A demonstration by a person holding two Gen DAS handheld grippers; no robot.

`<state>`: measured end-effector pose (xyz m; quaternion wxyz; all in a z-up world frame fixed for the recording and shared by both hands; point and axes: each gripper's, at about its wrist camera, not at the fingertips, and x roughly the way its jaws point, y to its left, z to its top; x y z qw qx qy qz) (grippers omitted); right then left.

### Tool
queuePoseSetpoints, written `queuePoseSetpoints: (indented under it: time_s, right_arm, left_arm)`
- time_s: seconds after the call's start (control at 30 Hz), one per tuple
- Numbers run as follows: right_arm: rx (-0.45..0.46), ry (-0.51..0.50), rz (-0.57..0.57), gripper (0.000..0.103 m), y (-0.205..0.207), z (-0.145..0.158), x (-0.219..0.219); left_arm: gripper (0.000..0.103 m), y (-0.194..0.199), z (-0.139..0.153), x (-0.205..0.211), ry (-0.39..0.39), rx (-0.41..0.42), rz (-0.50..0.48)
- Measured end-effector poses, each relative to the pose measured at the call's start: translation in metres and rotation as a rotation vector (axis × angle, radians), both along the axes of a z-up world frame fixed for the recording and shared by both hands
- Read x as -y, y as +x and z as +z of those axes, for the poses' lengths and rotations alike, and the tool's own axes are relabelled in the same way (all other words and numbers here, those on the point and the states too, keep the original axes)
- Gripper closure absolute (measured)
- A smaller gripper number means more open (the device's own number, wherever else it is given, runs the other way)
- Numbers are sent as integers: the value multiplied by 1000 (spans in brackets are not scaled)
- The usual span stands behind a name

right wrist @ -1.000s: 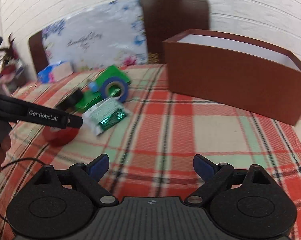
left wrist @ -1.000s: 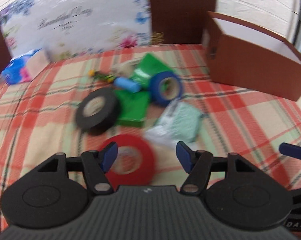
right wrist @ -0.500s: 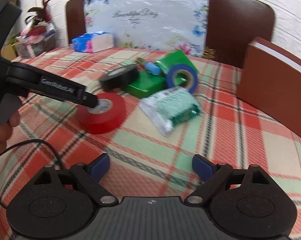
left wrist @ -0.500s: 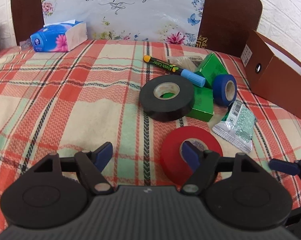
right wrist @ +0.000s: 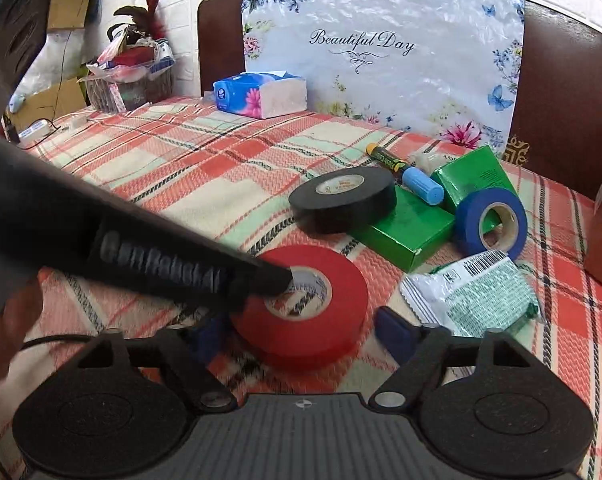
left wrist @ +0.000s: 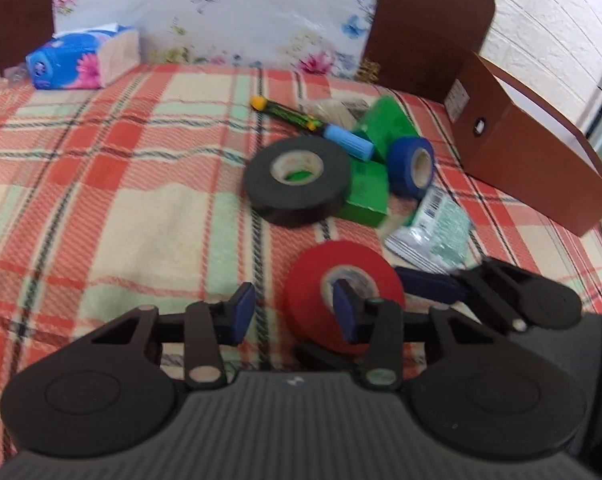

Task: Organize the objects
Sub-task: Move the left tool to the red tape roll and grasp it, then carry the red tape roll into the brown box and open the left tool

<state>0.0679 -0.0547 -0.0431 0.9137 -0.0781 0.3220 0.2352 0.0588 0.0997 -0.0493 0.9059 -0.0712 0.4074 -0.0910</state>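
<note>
1. Moved in since a second back, left view: down onto the red roll point(left wrist: 301, 276) with the left gripper point(left wrist: 292, 308), one pad in the core, the other outside the near rim. Jaws just closing, now narrow, roll wall between them, a sliver of cloth point(left wrist: 141, 216) showing beside the outer pad, so no squeeze yet.
2. Same view: roll flat on the cloth, just short of the black roll point(left wrist: 297, 184) and the packet point(left wrist: 441, 228), well apart from the brown box point(left wrist: 533, 168) at right.
3. Finish closing on the wall alone; keep the inner pad low in the core, or expect a slip.
4. Right view: right gripper point(right wrist: 301, 334) wide but just closing too, astride the whole roll point(right wrist: 341, 292), pads beside its flanks, contact not clear through the blur.
5. Same view: left finger seen dipping into the core from the left, crossing over the right gripper's left pad.
6. Settle on one grip, probably the left; ease the right gripper back before lifting, to avoid a clash.
7. Lift straight up, level, then carry towards the box; likely first item of several.
</note>
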Motion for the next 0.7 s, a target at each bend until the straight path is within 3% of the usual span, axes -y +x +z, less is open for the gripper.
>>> queuePoseSetpoints:
  time_s: [0.13,0.3,0.47,0.7]
  right_arm:
    - [18,-15,10,31,-13,0,1]
    - [48,-30,-29,31,-32,4,15]
    - [243,-79,-110,31,-37,35,38]
    - [375,-58,-314,31,0,79,120]
  left_arm:
    - [70,0,-1,10,1,-15,-28]
    - [74,-6,7,25,-23,-34,-64]
    - [74,4,52,65,17,94,-131]
    - [75,63,113,160,41,234,-274]
